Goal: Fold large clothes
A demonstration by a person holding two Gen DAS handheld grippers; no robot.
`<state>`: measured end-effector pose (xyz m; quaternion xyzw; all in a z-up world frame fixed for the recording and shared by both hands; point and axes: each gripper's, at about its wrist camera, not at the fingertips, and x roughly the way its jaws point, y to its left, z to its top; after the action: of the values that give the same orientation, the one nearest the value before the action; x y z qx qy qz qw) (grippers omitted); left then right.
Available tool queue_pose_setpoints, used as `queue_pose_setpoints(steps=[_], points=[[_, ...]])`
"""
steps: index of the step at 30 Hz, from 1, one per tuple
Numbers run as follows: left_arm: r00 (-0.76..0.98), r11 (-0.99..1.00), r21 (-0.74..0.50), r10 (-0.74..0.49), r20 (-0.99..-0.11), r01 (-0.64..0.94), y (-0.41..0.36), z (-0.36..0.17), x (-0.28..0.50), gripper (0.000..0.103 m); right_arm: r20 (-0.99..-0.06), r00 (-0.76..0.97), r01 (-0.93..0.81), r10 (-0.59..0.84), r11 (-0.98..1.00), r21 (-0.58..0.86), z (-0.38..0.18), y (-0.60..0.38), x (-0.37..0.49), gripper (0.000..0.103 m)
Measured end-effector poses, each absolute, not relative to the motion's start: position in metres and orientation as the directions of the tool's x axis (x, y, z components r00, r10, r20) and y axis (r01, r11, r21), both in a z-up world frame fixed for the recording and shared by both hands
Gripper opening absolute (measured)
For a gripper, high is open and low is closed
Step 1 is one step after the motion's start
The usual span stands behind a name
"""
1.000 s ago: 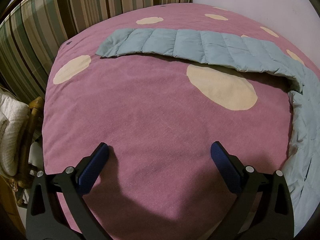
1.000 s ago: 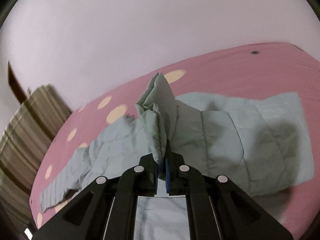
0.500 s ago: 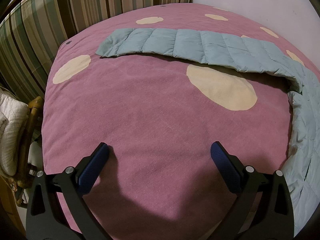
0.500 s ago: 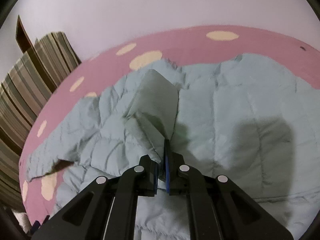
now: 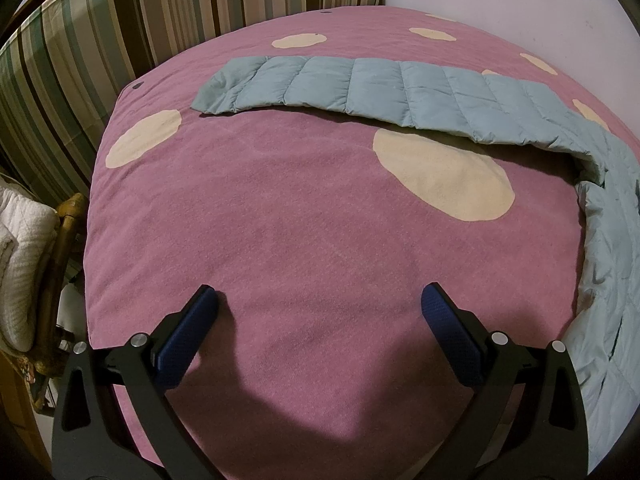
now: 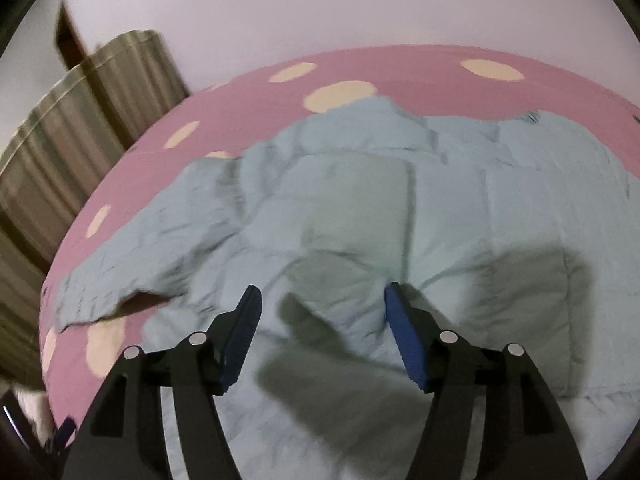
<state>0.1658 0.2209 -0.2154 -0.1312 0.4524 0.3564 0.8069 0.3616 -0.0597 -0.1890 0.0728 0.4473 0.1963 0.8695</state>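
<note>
- Item, the task's thing: a pale blue quilted jacket [image 6: 360,216] is lying on the bed [image 5: 280,240], which is wearing a pink cover with cream dots. The body is bunching toward the bed's right side; one sleeve [image 5: 360,88] is stretching flat toward the far edge, by the striped curtain [image 5: 120,20].
- Item, right gripper [image 6: 320,312]: its fingers [image 6: 244,328] have just been opening and are now standing spread, with nothing pinched; the padded fold is lying loose below and between them.
- Item, left gripper [image 5: 316,320]: its fingers [image 5: 188,336] are spread wide over bare cover near the bed's near edge, holding nothing.
- Step in hand, as I judge it: I am letting a folded-over portion settle onto the body. To do it well, I am keeping the fingers clear of the fabric while withdrawing so the fold is not dragged back, then pressing out the trapped puffiness, since down padding springs up.
- Next, likely: the outstretched sleeve is waiting to be brought in; the left gripper is better placed for it.
- Left wrist view only: the full flat sleeve, its cuff, a wicker chair [image 5: 60,240] beside the bed's left edge.
- Right wrist view only: the crumpled body, the just-laid fold and a flap lifting at its left; this view is blurring.
</note>
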Motion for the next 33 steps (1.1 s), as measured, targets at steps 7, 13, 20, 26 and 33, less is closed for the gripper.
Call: queue_pose_setpoints(steps=[7, 13, 20, 26, 33], points=[[0.336, 0.712, 0.111, 0.457, -0.824, -0.694, 0.221, -0.215, 0.166, 0.101, -0.657, 0.672, -0.192, 0.342, 0.937, 0.291, -0.131, -0.167, 0.331, 0.048], [0.335, 0.712, 0.113, 0.458, -0.824, -0.693, 0.221, -0.215, 0.166, 0.101, -0.705, 0.706, 0.154, 0.067, 0.957, 0.245, -0.148, -0.318, 0.357, 0.045], [0.331, 0.711, 0.121, 0.462, -0.823, -0.693, 0.22, -0.215, 0.167, 0.101, -0.804, 0.595, 0.224, 0.005, 0.959, 0.171, -0.206, -0.353, 0.404, 0.045], [0.324, 0.711, 0.133, 0.468, -0.822, -0.691, 0.222, -0.216, 0.167, 0.101, -0.837, 0.547, 0.207, -0.02, 0.972, 0.111, -0.227, -0.345, 0.417, 0.045], [0.324, 0.711, 0.132, 0.468, -0.822, -0.691, 0.22, -0.215, 0.168, 0.101, -0.792, 0.611, 0.234, 0.002, 0.955, 0.183, -0.186, -0.338, 0.387, 0.047]])
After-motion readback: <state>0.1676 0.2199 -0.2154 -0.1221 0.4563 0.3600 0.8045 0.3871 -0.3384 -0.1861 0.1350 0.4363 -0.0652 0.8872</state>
